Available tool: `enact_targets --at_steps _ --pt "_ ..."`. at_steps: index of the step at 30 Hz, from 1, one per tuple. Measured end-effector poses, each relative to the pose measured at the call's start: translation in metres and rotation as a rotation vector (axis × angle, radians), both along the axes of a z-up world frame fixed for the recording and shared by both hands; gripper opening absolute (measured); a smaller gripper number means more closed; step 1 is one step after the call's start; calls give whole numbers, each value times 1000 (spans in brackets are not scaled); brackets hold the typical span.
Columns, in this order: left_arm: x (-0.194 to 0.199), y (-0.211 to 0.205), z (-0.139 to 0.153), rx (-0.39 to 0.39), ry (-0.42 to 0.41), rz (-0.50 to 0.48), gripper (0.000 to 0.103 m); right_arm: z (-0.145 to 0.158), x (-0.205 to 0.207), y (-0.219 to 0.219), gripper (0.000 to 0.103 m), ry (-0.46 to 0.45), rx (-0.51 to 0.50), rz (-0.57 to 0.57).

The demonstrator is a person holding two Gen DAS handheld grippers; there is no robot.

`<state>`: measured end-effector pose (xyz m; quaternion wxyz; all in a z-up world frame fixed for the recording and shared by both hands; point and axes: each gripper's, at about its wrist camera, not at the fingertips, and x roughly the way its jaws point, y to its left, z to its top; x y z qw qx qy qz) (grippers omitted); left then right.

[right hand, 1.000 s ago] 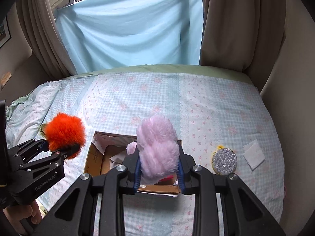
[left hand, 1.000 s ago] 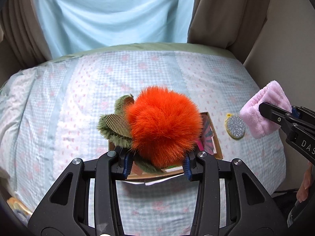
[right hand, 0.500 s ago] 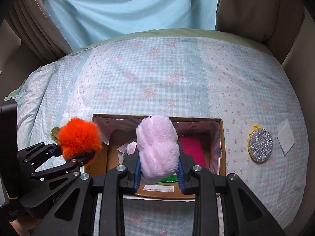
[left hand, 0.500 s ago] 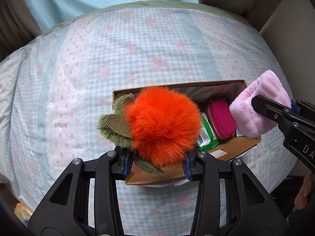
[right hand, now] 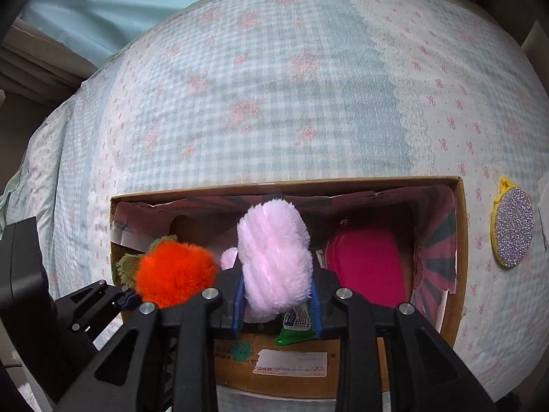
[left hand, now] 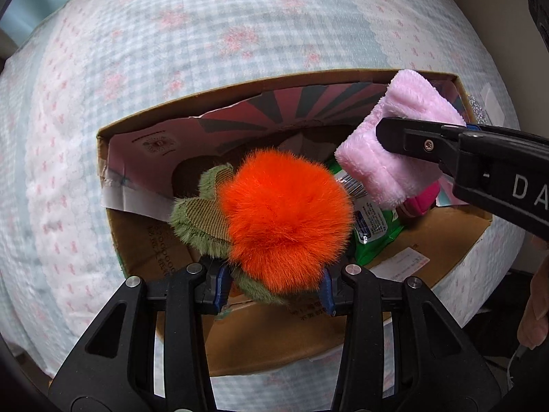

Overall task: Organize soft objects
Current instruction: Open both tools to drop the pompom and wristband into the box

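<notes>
My left gripper (left hand: 272, 290) is shut on a fuzzy orange plush with green leaves (left hand: 284, 216) and holds it over the left half of an open cardboard box (left hand: 113, 226). My right gripper (right hand: 276, 312) is shut on a fluffy pink plush (right hand: 274, 261) and holds it over the middle of the same box (right hand: 461, 295). The orange plush (right hand: 175, 274) shows at the left in the right wrist view; the pink plush (left hand: 394, 147) shows at the right in the left wrist view. Both plushes hang within the box opening, side by side.
Inside the box lie a magenta pouch (right hand: 369, 267) and a green packet (right hand: 296, 324). The box sits on a bed with a checked floral sheet (right hand: 274, 103). A glittery silver round pad with yellow edge (right hand: 513, 231) lies right of the box.
Both grippers have moved forward and down over the box, each still holding its plush. The box now fills much more of both views.
</notes>
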<state>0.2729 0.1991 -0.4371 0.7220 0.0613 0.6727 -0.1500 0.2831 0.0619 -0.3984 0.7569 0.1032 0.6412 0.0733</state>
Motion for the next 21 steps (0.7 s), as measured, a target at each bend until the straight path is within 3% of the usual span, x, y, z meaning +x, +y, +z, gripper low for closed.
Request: enact_targets --at_steps 2,4,5,6,7,9,10,21 --pt "-1 -2 -1 -21 10 -13 40 -4 3 -2 31 19 16 -13" --pt "-2 -6 2 -29 0 -37 56 -7 6 -4 46 26 37 -29" --pt "-3 -8 3 -30 3 -48 83 -9 7 -5 50 35 57 -37" --pt "-3 -11 3 -33 6 -56 103 -10 8 -5 61 35 74 -46" --pt "-4 -12 4 -35 -4 -58 103 -10 9 -6 79 29 88 -56" --pt "-4 -10 8 -40 -7 -52 103 -9 8 -9 97 18 90 -69" --pt "-4 -9 8 -36 0 -47 103 -9 8 -10 102 13 89 -69" --pt "-10 4 28 -36 -13 -17 103 7 -7 -10 102 -31 60 -24"
